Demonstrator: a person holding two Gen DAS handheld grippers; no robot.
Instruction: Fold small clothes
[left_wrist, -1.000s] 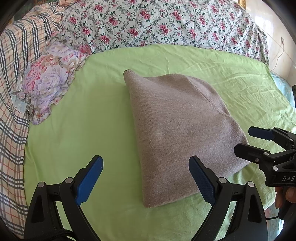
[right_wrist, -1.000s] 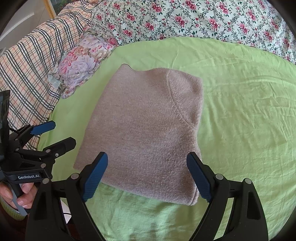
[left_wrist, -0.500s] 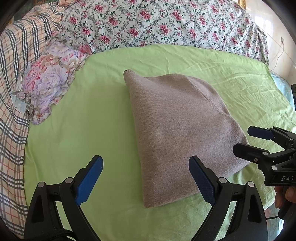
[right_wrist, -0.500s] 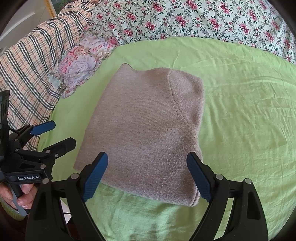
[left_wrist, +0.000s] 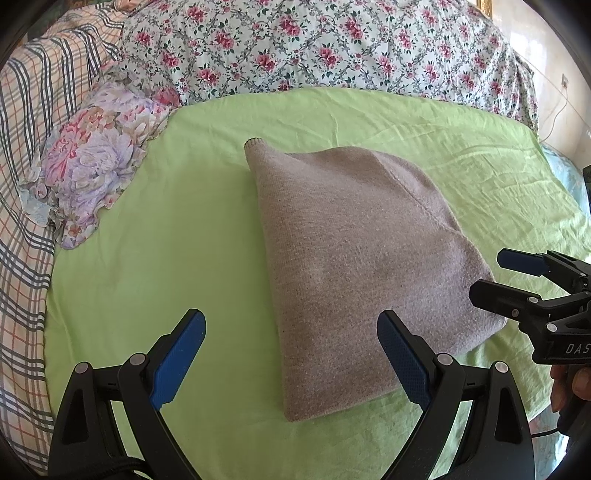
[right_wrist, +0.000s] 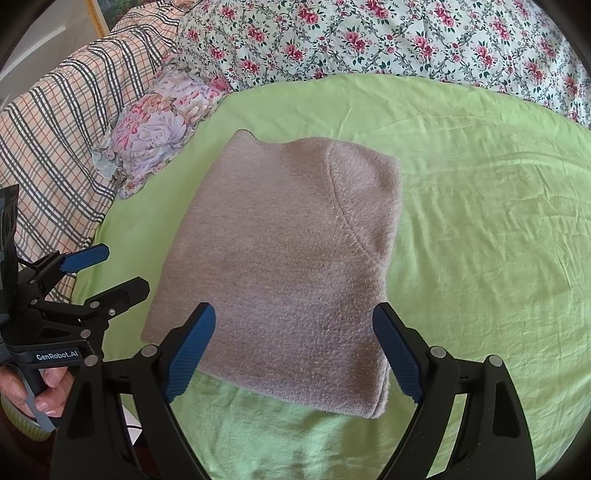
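A folded grey-brown knitted garment (left_wrist: 354, 266) lies flat on the green sheet (left_wrist: 177, 258); it also shows in the right wrist view (right_wrist: 288, 266). My left gripper (left_wrist: 291, 354) is open and empty, hovering just short of the garment's near left corner. My right gripper (right_wrist: 295, 350) is open and empty above the garment's near edge. The right gripper also shows at the right of the left wrist view (left_wrist: 495, 277), beside the garment's right corner. The left gripper shows at the left of the right wrist view (right_wrist: 118, 269), beside the garment's left edge.
A floral pillow (left_wrist: 92, 162) lies at the left of the green sheet. A rose-patterned cover (left_wrist: 332, 48) runs along the back. A plaid blanket (left_wrist: 22, 184) lies at the far left.
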